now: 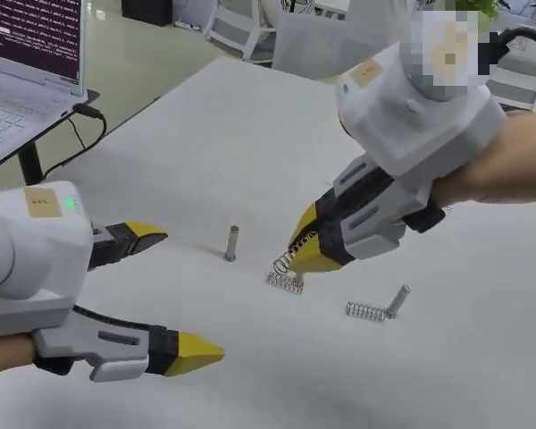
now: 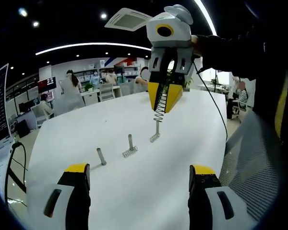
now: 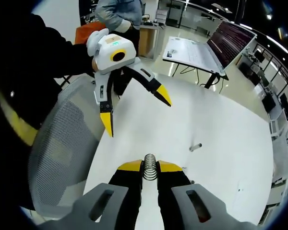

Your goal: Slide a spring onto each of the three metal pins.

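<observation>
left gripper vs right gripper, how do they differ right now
The left gripper is open with nothing between its jaws; the right gripper is shut on a spring. The left gripper stands off to one side; the right gripper points down just above a pin. Both have yellow tips and white bodies.

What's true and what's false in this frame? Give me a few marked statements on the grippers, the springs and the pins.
1. The right gripper is shut on a spring. True.
2. The left gripper grips one of the metal pins. False: its jaws stand wide open with nothing between them.
3. The leftmost pin in the head view stands upright with no spring on it. True.
4. The held spring lies flat on the table. False: it hangs from the jaws, above the tabletop.
5. The laptop is shut. False: it is open with its screen lit.
</observation>
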